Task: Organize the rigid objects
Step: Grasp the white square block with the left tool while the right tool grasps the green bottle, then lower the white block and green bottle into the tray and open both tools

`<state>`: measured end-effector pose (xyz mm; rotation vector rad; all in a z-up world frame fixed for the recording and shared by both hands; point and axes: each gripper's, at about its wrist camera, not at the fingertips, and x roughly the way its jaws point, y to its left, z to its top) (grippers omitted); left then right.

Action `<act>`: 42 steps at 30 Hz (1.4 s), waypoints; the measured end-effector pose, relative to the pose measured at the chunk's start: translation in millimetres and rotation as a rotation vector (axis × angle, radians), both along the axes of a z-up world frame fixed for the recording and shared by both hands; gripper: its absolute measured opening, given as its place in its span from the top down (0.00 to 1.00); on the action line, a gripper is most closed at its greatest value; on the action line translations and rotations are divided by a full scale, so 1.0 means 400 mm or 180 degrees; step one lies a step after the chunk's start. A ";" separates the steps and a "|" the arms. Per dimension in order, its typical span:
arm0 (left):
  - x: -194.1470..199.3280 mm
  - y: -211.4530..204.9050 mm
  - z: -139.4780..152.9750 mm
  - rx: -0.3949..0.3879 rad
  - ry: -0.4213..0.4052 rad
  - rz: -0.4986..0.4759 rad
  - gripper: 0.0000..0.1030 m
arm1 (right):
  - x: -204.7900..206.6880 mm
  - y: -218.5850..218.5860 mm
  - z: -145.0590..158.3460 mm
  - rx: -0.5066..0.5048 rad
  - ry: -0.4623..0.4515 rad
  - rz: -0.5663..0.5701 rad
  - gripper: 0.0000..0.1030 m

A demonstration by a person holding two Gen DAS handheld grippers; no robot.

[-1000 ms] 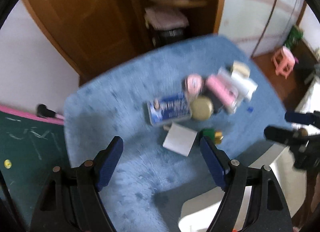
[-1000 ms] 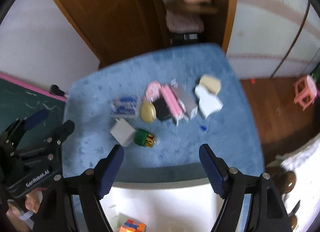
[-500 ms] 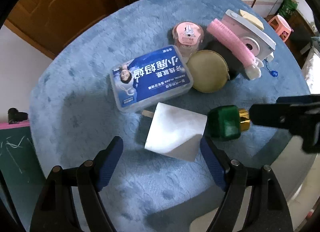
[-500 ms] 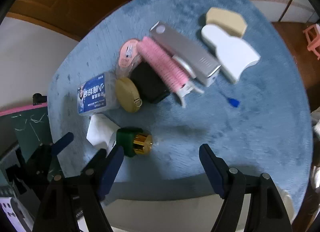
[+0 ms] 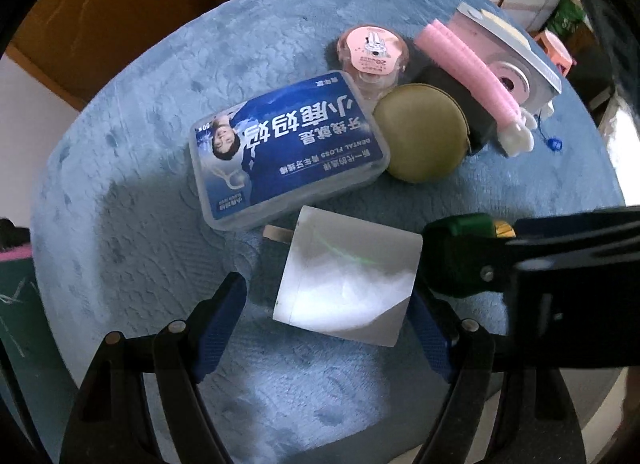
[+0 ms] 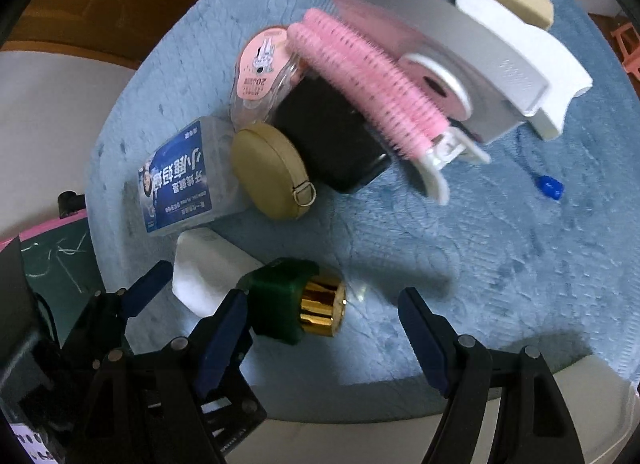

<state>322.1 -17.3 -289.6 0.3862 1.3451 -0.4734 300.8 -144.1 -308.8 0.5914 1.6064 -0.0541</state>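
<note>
Surface: blue plush mat [image 5: 132, 111], items clustered, unsorted.
Left gripper [image 5: 328, 328]: jaws spread, straddling the white charger block [image 5: 344, 284]; no squeeze visible.
Right gripper [image 6: 324, 328]: jaws spread; green-and-gold bottle [image 6: 296, 304] just inside the left finger.
Progress: judged early; nothing lifted. Floss box [image 5: 288, 147], round tan case [image 5: 420, 131], pink roller [image 6: 368, 83] all await sorting.
Hidden: destination unseen; black item under roller unidentifiable.

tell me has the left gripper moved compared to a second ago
Yes. The left gripper has come down toward the blue mat; the white charger, earlier small and far ahead of its fingers, now sits large between them, untouched.
</note>
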 end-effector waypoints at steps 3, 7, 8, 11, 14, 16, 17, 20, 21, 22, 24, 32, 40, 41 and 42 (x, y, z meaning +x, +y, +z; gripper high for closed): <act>-0.004 0.012 -0.009 -0.0086 0.0012 0.0067 0.22 | 0.009 0.012 -0.011 -0.0051 0.0031 -0.0010 0.25; -0.013 0.012 -0.019 -0.0155 0.0005 0.0122 0.27 | 0.027 0.041 -0.014 -0.0209 0.0040 0.0023 0.28; -0.015 0.013 -0.021 -0.0178 -0.0003 0.0133 0.31 | 0.029 0.047 -0.013 -0.0257 0.0048 0.0043 0.31; -0.020 0.016 -0.020 -0.0236 -0.0058 0.0207 0.38 | 0.036 0.061 -0.009 -0.0263 0.0038 0.0065 0.58; -0.024 0.016 -0.020 -0.0138 -0.0142 0.0230 0.39 | 0.044 0.072 -0.006 -0.0203 0.0053 0.0101 0.58; -0.029 0.019 -0.011 -0.0046 -0.0208 0.0268 0.40 | 0.042 0.072 -0.005 -0.0160 0.0053 0.0090 0.58; -0.033 0.025 -0.003 0.0002 -0.0248 0.0309 0.41 | 0.030 0.060 0.001 -0.0123 0.0052 0.0080 0.58; -0.029 0.035 0.024 -0.0030 -0.0246 0.0423 0.42 | 0.010 0.030 0.016 -0.0047 -0.0008 0.0043 0.58; -0.030 0.042 0.035 -0.0039 -0.0248 0.0445 0.42 | 0.002 0.019 0.027 -0.0039 -0.0047 0.0032 0.58; -0.034 0.050 0.050 -0.0048 -0.0265 0.0461 0.42 | -0.006 0.011 0.037 -0.0025 -0.0078 0.0021 0.58; -0.047 0.053 0.090 -0.0073 -0.0321 0.0465 0.43 | -0.021 -0.003 0.058 0.0012 -0.0120 -0.0014 0.58; -0.144 0.088 0.292 -0.0305 -0.0580 0.0474 0.43 | -0.091 -0.059 0.219 0.0105 -0.0516 -0.0103 0.58; -0.278 0.079 0.516 -0.0641 -0.0921 0.0494 0.43 | -0.222 -0.086 0.459 -0.0039 -0.1205 0.0072 0.58; -0.293 0.079 0.539 -0.0669 -0.0955 0.0511 0.43 | -0.243 -0.085 0.484 -0.0065 -0.1274 0.0096 0.58; -0.317 0.082 0.573 -0.0717 -0.1000 0.0535 0.43 | -0.269 -0.092 0.512 -0.0089 -0.1335 0.0121 0.58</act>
